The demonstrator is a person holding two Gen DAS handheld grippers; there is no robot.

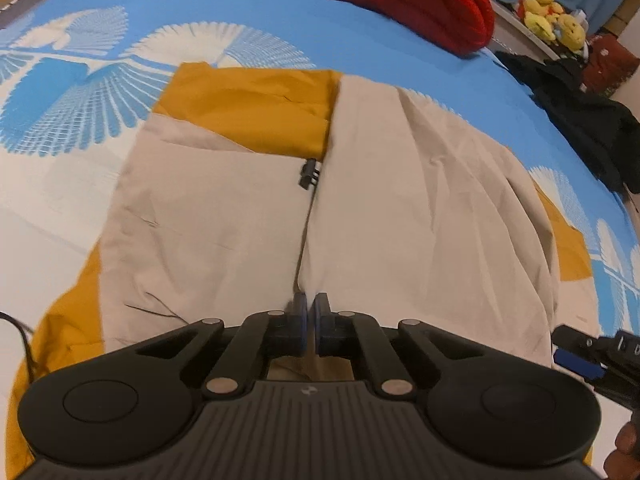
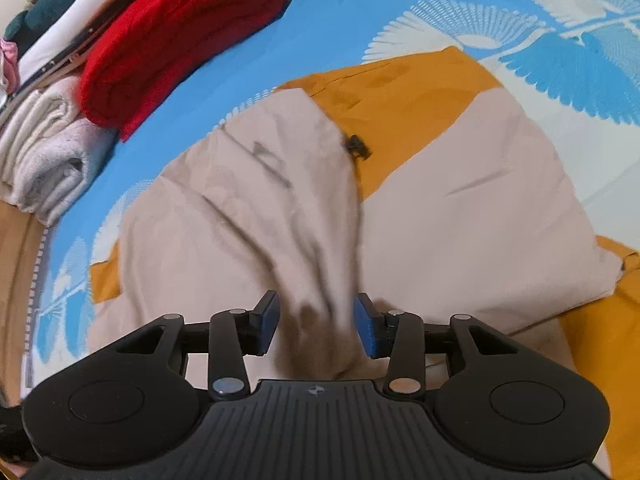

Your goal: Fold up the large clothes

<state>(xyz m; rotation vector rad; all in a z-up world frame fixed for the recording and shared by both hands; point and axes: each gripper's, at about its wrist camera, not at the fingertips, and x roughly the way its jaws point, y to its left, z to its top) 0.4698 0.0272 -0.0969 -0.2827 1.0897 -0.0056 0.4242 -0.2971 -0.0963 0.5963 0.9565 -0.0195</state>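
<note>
My left gripper [image 1: 311, 312] is clenched, pads nearly touching at the near edge of the jacket [image 1: 224, 220]; whether cloth is pinched between them I cannot tell. My right gripper [image 2: 316, 320] is released, jaws spread either side of a raised fold. The one beige and mustard jacket lies spread on the blue patterned bedsheet [image 1: 280, 12], its one black zip pull [image 1: 309, 172] near the centre. Beyond it: one folded red blanket [image 2: 180, 32], touching one folded white towel [image 2: 44, 148]. One dark garment [image 1: 580, 120] lies at the bed edge, yellow plush toys [image 1: 552, 16] behind it
</note>
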